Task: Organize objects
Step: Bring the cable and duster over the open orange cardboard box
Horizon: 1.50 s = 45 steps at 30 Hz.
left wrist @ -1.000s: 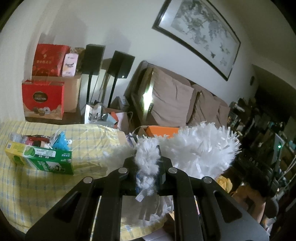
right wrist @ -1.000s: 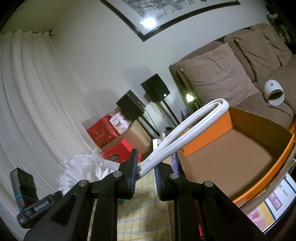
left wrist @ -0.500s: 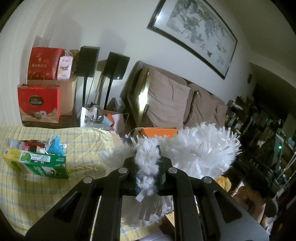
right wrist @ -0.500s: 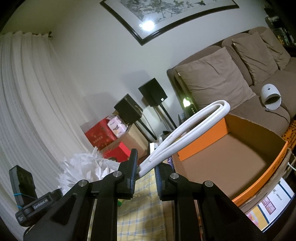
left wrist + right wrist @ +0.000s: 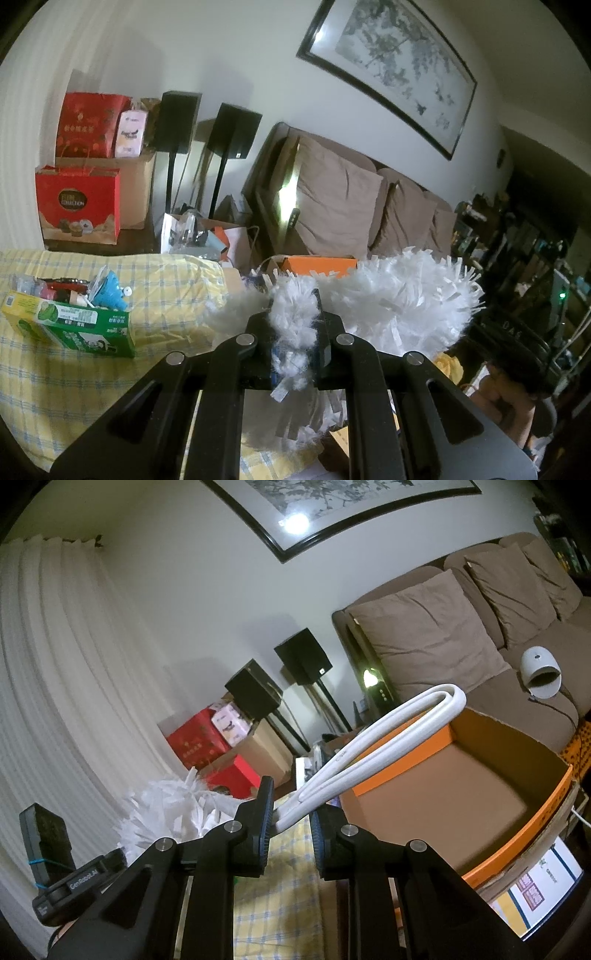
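My left gripper (image 5: 295, 317) is shut on the fluffy white head of a duster (image 5: 399, 299), held above the edge of a yellow checked cloth (image 5: 74, 387). My right gripper (image 5: 291, 812) is shut on the duster's white looped handle (image 5: 388, 738), which sticks up and right over an open orange cardboard box (image 5: 436, 782). The duster head (image 5: 173, 808) and the left gripper's body also show at the lower left of the right wrist view.
A green carton (image 5: 70, 325) with small items and a blue toy (image 5: 110, 291) lies on the cloth. Red gift boxes (image 5: 77, 203), two black speakers on stands (image 5: 232, 133) and a brown sofa (image 5: 340, 199) stand behind. A white device (image 5: 541, 672) rests on the sofa.
Both grippers have shifted slightly with the duster; the orange box and sofa sit a little lower and nearer in the right wrist view. Both grips are unchanged.
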Motion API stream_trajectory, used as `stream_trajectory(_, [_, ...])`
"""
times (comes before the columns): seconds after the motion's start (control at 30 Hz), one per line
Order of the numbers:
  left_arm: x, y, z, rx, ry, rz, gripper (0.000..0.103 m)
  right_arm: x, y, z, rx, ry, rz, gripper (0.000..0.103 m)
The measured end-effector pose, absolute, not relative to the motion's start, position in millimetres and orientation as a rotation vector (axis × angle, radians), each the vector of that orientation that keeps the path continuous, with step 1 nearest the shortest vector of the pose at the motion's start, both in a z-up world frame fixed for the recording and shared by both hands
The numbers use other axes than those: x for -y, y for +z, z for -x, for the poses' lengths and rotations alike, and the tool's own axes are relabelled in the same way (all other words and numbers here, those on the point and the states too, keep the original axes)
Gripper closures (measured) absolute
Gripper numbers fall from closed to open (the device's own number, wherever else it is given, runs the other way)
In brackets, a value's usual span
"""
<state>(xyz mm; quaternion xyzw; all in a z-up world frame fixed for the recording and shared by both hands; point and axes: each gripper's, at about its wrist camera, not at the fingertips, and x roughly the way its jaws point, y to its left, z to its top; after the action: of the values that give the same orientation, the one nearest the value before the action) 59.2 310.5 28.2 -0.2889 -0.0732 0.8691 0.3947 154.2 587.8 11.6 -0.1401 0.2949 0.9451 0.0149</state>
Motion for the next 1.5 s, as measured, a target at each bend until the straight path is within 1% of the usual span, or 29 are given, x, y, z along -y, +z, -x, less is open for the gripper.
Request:
stream_trajectory(1.17, [-365.6,36.5,-64.9,0.09,2.149,0.683,0.091,-625.0,8.2,-173.5,-0.949,2.839,0.374,0.084])
stream_trajectory(1.5, [-382.3,31.2,-60.8,0.068,2.138,0.694,0.091,-635.7,6.2,-174.4,-0.955,2.797,0.371,0.084])
